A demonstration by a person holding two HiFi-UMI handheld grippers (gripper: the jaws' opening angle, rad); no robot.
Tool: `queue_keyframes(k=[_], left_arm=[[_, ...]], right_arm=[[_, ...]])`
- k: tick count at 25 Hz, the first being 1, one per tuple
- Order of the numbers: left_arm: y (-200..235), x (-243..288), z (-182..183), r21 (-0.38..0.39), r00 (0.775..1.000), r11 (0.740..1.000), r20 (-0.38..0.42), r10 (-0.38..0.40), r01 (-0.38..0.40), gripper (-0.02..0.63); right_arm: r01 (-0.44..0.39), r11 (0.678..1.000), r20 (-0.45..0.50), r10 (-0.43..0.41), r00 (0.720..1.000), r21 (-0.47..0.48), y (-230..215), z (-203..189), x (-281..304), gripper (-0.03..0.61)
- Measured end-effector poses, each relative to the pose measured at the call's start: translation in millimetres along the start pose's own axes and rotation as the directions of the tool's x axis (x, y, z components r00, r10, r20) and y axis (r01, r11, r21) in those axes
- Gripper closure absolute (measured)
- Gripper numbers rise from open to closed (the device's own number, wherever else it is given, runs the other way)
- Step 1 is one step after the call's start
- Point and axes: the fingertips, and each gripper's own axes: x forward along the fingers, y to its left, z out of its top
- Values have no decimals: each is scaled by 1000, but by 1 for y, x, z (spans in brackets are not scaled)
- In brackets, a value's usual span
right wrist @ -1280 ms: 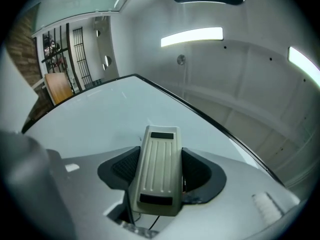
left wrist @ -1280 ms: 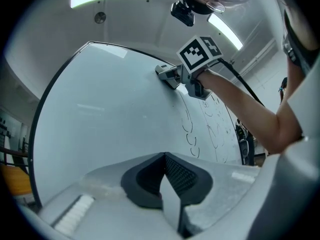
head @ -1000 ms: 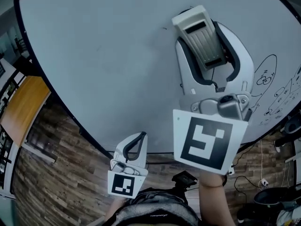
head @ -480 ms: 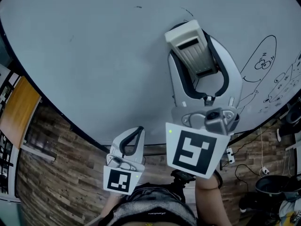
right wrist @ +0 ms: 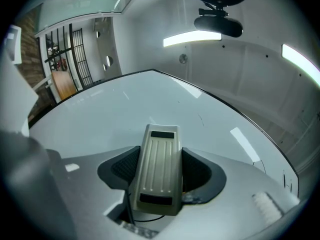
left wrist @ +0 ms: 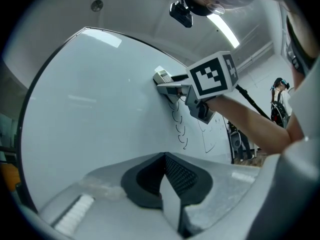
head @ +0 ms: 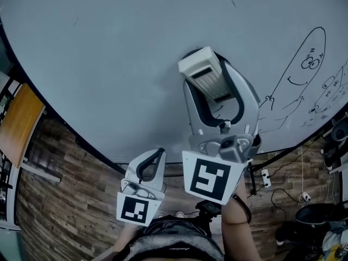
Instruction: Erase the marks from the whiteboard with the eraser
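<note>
- Wood-plank floor (head: 60, 194) lies beneath a whiteboard (head: 109, 64), with black drawn marks (head: 304, 75) on its right side.
- Right tongs (head: 211, 88) clamp the grey eraser (head: 204, 75), which is pressed against the board just left of the marks.
- Left tongs (head: 156, 157) are clenched on nothing, near the board's lower edge.

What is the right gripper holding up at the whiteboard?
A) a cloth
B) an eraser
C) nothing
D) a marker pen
B: the right gripper has its jaws closed on the two sides of a pale ribbed eraser, which points at the whiteboard.
</note>
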Motion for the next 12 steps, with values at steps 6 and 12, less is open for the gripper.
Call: queue_keyframes(k=[6, 12], left_arm=[[-6, -11, -16, -26, 999, 1000, -40, 2, -4, 609], [-4, -16, -10, -17, 999, 999, -35, 27, -28, 610]], right_arm=[[-24, 1000, -15, 25, 1000, 12, 19, -28, -18, 314], [-35, 997, -18, 36, 999, 73, 8, -39, -22, 313]])
